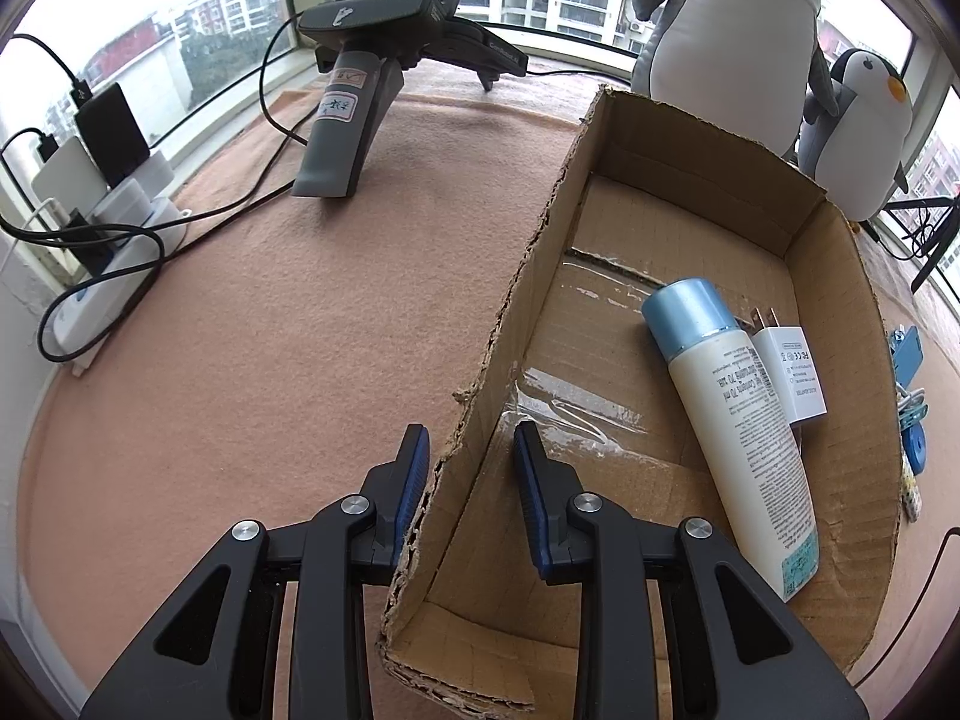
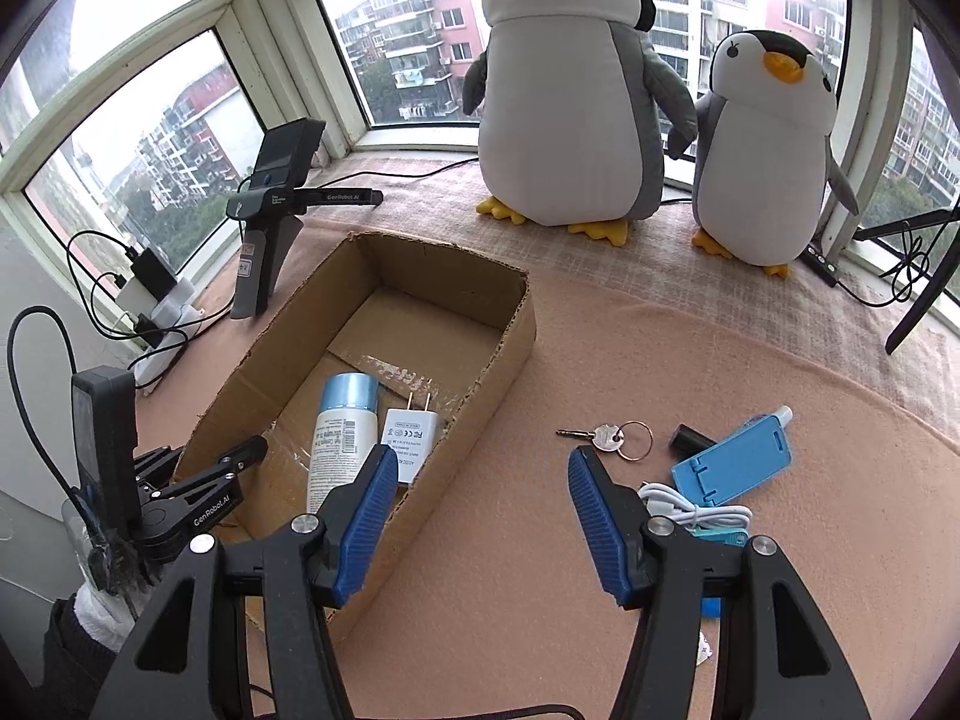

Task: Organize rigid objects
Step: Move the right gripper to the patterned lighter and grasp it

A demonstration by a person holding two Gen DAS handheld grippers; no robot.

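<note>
An open cardboard box (image 1: 864,324) (image 2: 516,354) lies on the pink mat. Inside it are a white bottle with a blue cap (image 1: 744,420) (image 2: 339,438) and a white plug adapter (image 1: 792,372) (image 2: 411,435). My left gripper (image 1: 470,438) (image 2: 210,468) is open and straddles the box's left wall, one finger outside and one inside. My right gripper (image 2: 480,453) is open and holds nothing, just right of the box. Further right on the mat lie a key on a ring (image 2: 606,437), a small black piece (image 2: 693,438), a blue phone stand (image 2: 732,462) and a coiled white cable (image 2: 690,510).
Two plush penguins (image 2: 564,90) (image 2: 762,150) stand by the window behind the box. A spare handheld gripper (image 1: 360,90) (image 2: 270,228) rests on the far left. A power strip with chargers and cables (image 1: 114,228) (image 2: 156,306) lines the left edge. A black tripod leg (image 2: 924,288) crosses at right.
</note>
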